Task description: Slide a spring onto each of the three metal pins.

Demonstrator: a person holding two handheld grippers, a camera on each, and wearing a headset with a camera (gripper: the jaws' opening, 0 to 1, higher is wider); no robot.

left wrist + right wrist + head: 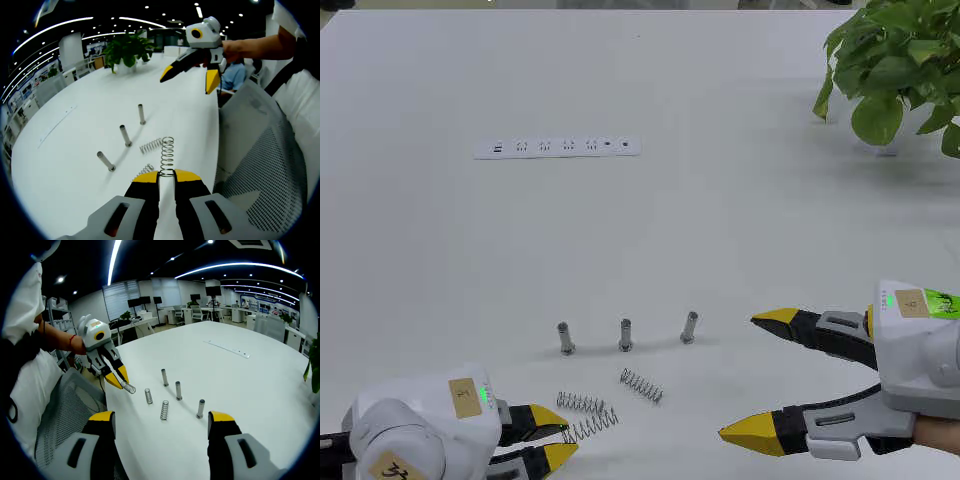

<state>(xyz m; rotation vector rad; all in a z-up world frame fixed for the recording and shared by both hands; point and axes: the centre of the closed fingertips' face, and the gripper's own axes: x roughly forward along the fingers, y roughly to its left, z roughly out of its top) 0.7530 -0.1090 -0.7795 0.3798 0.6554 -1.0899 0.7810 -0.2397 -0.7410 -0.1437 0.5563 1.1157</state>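
Note:
Three metal pins point(565, 338) point(625, 335) point(689, 327) stand upright in a row on the white table point(640, 230). My left gripper point(560, 437) at the near left is shut on the end of one spring point(590, 425). That spring point(167, 154) sticks out past the yellow tips, short of the pins point(125, 135). Two other springs point(641, 385) point(581, 403) lie loose in front of the pins. My right gripper point(760, 375) hovers open at the near right with nothing between its fingers; the pins point(178, 390) and loose springs point(164, 410) lie ahead of it.
A white power strip point(557, 147) lies flat further back on the table. A potted plant point(895, 65) stands at the far right corner. A mesh office chair point(260, 150) sits beside the table's near edge.

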